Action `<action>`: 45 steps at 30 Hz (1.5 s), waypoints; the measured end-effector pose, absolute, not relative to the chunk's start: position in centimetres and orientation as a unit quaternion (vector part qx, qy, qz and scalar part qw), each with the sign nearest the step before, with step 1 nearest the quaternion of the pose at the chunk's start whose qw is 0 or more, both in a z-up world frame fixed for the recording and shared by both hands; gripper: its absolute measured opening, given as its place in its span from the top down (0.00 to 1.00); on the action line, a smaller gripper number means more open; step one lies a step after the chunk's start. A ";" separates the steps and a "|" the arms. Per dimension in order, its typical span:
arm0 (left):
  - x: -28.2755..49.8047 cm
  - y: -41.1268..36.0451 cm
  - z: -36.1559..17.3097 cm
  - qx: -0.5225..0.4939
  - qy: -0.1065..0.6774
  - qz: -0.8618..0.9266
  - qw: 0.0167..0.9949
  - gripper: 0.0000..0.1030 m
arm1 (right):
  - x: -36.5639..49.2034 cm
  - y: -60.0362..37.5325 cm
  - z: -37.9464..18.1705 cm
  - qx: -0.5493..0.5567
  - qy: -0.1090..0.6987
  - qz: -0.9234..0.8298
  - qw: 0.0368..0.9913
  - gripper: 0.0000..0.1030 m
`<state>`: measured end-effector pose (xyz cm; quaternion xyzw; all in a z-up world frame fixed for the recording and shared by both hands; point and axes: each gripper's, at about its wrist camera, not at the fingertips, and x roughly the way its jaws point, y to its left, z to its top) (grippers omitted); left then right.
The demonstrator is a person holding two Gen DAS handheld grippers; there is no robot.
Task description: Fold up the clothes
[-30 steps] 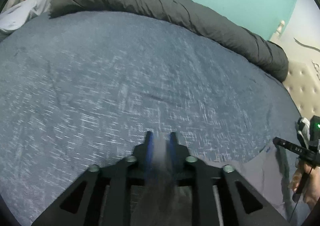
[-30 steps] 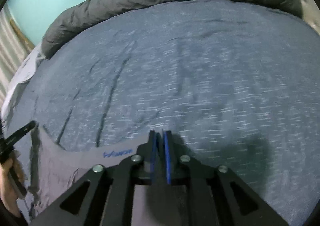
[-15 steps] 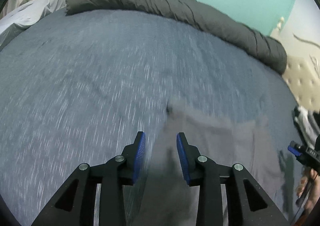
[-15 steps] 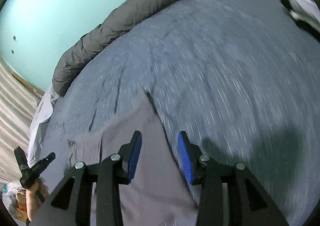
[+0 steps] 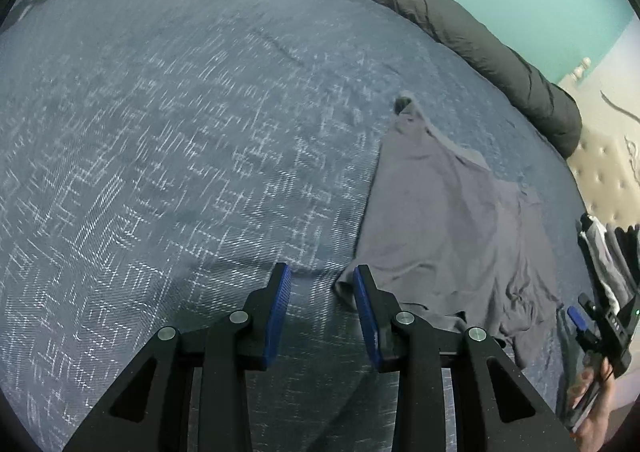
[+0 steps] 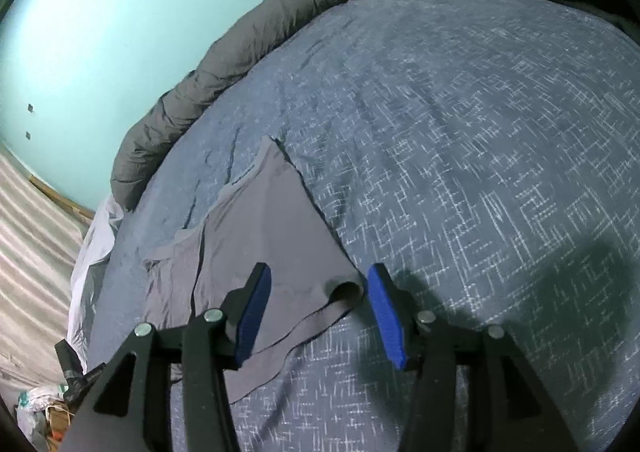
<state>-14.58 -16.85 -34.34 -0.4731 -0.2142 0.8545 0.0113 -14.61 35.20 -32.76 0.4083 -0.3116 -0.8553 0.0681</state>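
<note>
Two grippers, left (image 5: 322,302) and right (image 6: 318,306), hang spread wide and holding nothing over a grey garment (image 5: 444,220) lying doubled on the blue bedspread (image 5: 180,132); its near corners (image 6: 346,290) curl up loosely, so a careless pass of the fingers could snag an edge and drag the layers askew

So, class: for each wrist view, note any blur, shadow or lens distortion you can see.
Left wrist view: fisheye bends the bedspread into a dome, its pattern smeared by blur; dark vignette corners. Right wrist view: same bulge, a dark shadow on the bedspread at right, garment fairly sharp.
</note>
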 end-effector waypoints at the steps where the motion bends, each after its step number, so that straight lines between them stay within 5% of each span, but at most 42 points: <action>1: -14.6 -16.9 -34.5 -0.474 -0.224 0.852 0.014 0.66 | -14.7 35.1 -32.9 0.409 -0.311 -0.855 0.072 0.49; 9: -14.2 -18.4 -35.5 -0.458 -0.330 0.824 0.044 0.66 | -15.3 35.3 -33.8 0.407 -0.334 -0.846 0.081 0.49; 16: -14.3 -18.0 -35.4 -0.457 -0.323 0.827 0.050 0.67 | -15.8 35.1 -34.7 0.421 -0.345 -0.835 0.087 0.49; 18: -14.5 -17.8 -35.6 -0.461 -0.324 0.825 0.053 0.67 | -15.7 35.1 -34.8 0.421 -0.343 -0.835 0.088 0.58; 20: -14.5 -17.6 -35.8 -0.462 -0.326 0.823 0.056 0.69 | -15.6 35.2 -34.8 0.421 -0.342 -0.836 0.090 0.78; 26: -14.9 -16.5 -35.7 -0.464 -0.305 0.830 0.059 0.97 | -14.9 36.3 -35.2 0.414 -0.361 -0.831 0.081 0.96; 45: -13.5 -19.1 -35.8 -0.469 -0.294 0.833 0.019 0.98 | -14.6 38.4 -34.5 0.398 -0.368 -0.838 0.057 0.99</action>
